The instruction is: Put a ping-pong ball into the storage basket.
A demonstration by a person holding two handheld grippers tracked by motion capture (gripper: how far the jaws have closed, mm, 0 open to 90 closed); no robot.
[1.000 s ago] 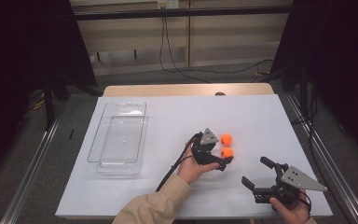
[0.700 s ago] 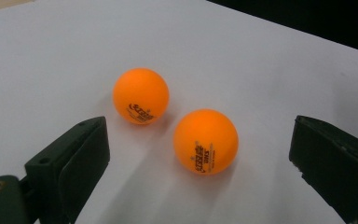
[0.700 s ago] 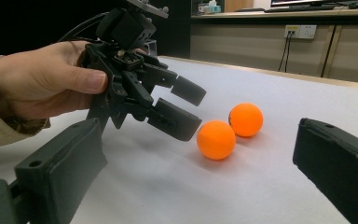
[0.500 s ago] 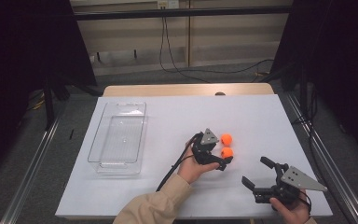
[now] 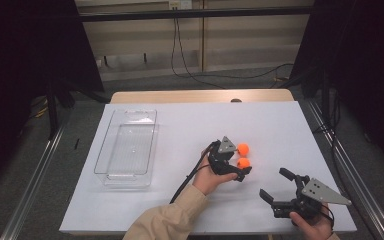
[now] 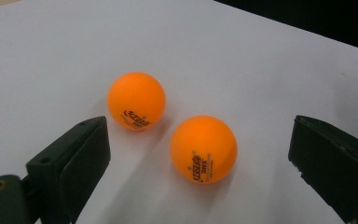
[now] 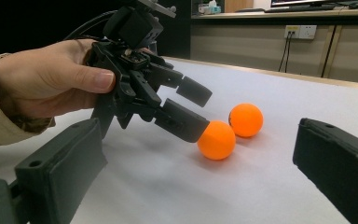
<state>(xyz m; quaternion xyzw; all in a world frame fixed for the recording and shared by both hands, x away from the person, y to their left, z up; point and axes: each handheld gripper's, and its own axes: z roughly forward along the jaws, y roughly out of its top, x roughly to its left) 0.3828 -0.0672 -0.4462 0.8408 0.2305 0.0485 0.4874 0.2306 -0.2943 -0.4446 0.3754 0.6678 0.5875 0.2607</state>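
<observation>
Work appears to be at its beginning: in the high view the clear container (image 5: 126, 148) near the left edge of the surface (image 5: 180, 125) holds nothing, and two orange balls lie right of the middle. The nearer ball (image 5: 243, 163) and the farther ball (image 5: 243, 148) are just beside each other. I judge that both are not yet picked up. The left gripper (image 5: 239, 172) is at the nearer ball, and the right gripper (image 5: 276, 186) waits near the front right corner with its fingers released and empty.

Left gripper view: its fingers (image 6: 81, 158) are wide apart, and the nearer ball (image 6: 203, 148) lies between them, touching neither.

Right gripper view: its own fingers (image 7: 60, 170) are spread wide with nothing between them. The left gripper (image 7: 189, 109) has one finger against or just beside the nearer ball (image 7: 217, 139), not closed on it.
</observation>
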